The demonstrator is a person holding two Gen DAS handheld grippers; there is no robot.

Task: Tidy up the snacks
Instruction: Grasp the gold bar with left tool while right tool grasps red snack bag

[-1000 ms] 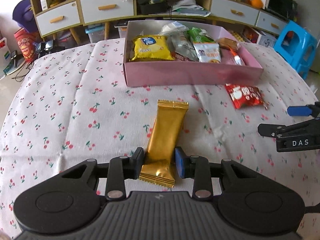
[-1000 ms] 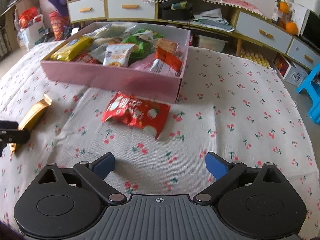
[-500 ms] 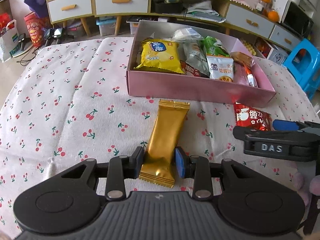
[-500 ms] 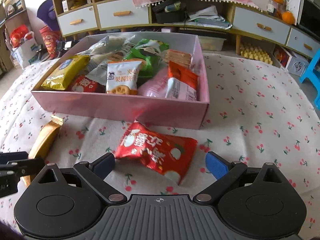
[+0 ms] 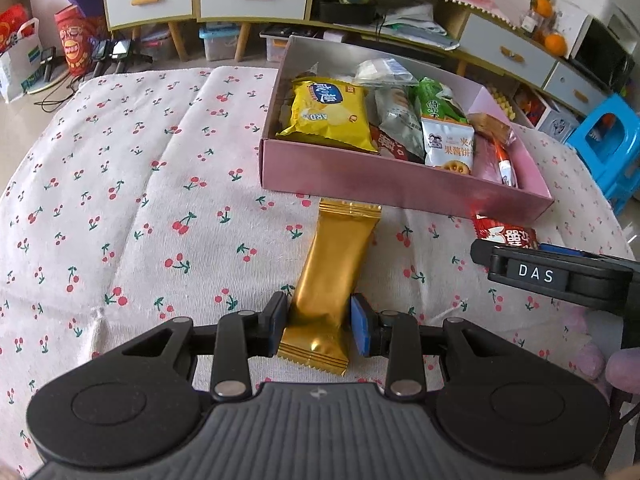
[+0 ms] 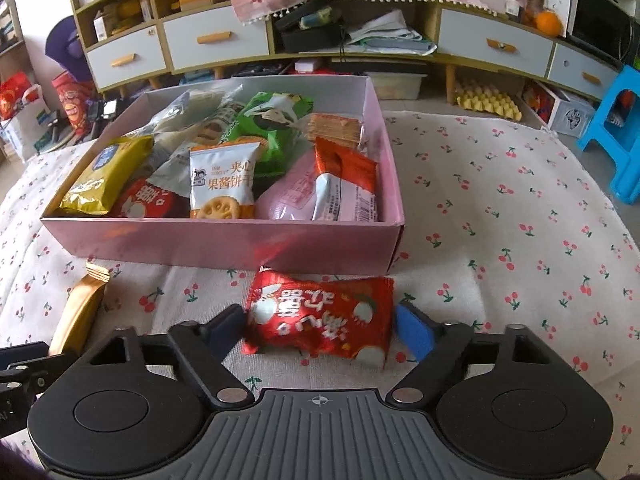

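A gold snack packet (image 5: 336, 264) lies lengthwise on the cherry-print cloth, pointing at the pink box (image 5: 400, 184). My left gripper (image 5: 318, 330) is shut on its near end. The box holds several snack bags. In the right wrist view a red snack packet (image 6: 320, 312) lies just in front of the pink box (image 6: 220, 240). My right gripper (image 6: 320, 332) straddles it with its jaws closing, and the pads stand at the packet's two side edges without squeezing it. The gold packet (image 6: 80, 312) shows at the left there, and the red packet (image 5: 504, 236) peeks past the right gripper's finger (image 5: 520, 272).
The cherry-print cloth (image 6: 500, 220) covers the whole surface around the box. Behind it stands a long cabinet with drawers (image 6: 216, 40). A blue stool (image 6: 616, 132) is at the far right, and bags (image 5: 76, 40) sit on the floor at the left.
My right gripper has moved in over the red packet, which now lies between its jaws, and the jaws have narrowed. The left gripper keeps its hold on the gold packet and has rolled slightly.
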